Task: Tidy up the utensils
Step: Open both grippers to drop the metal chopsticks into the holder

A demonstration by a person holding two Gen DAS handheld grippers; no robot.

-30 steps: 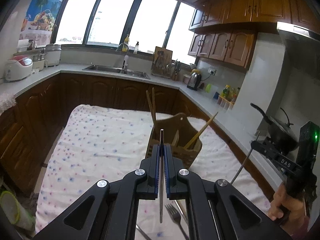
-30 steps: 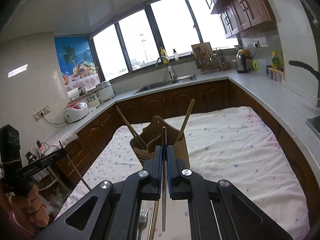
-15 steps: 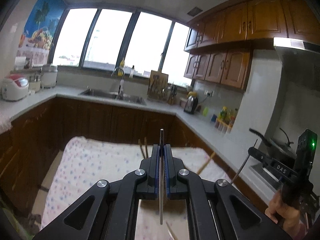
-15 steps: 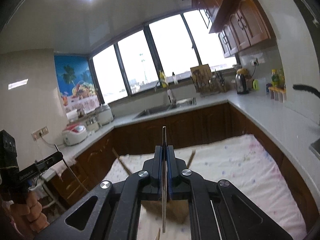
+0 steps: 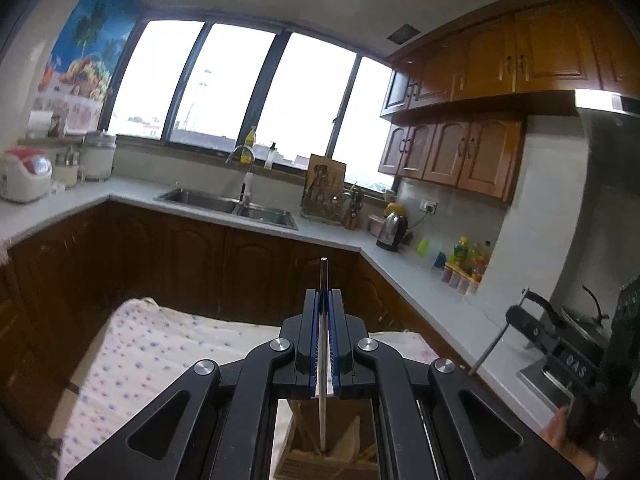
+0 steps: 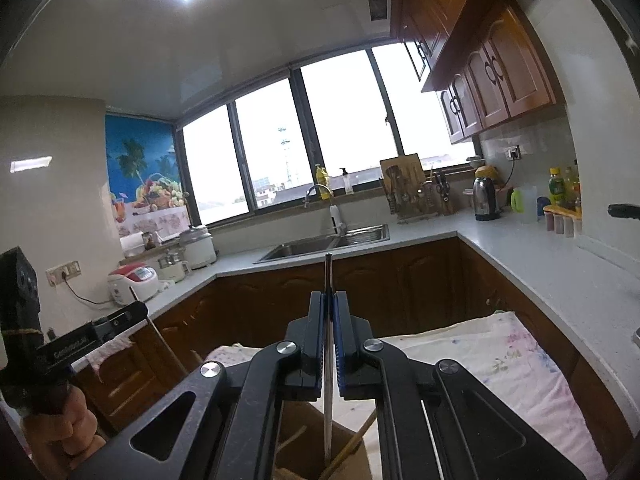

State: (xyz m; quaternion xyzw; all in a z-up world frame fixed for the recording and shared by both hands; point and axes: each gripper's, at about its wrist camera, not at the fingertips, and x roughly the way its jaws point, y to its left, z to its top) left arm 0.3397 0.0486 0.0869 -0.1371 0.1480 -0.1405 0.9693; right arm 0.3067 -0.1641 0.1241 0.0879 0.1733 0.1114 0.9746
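My left gripper (image 5: 324,294) is shut on a thin metal utensil (image 5: 323,274) seen edge-on; its lower end hangs over the wooden utensil holder (image 5: 320,458) directly below the fingers. In the right wrist view, my right gripper (image 6: 329,296) is shut on a similar metal utensil (image 6: 328,270), which points down at the same holder (image 6: 298,428) with wooden chopsticks (image 6: 352,442) in it. Each gripper also shows in the other's view: the right gripper (image 5: 528,316) at the right edge, the left gripper (image 6: 120,320) at the left, each held in a hand.
The holder stands on a table under a flowered cloth (image 5: 152,360). Behind it runs a dark cabinet front with a grey counter (image 5: 404,276), a sink (image 5: 240,204), a kettle (image 6: 484,198) and a rice cooker (image 6: 132,280). A stove with a pan (image 5: 580,320) is at the right.
Both grippers have moved forward over the table. The holder, earlier ahead of the fingertips, is now under them. The forks lying on the cloth have dropped out of view. Both grips are unchanged.
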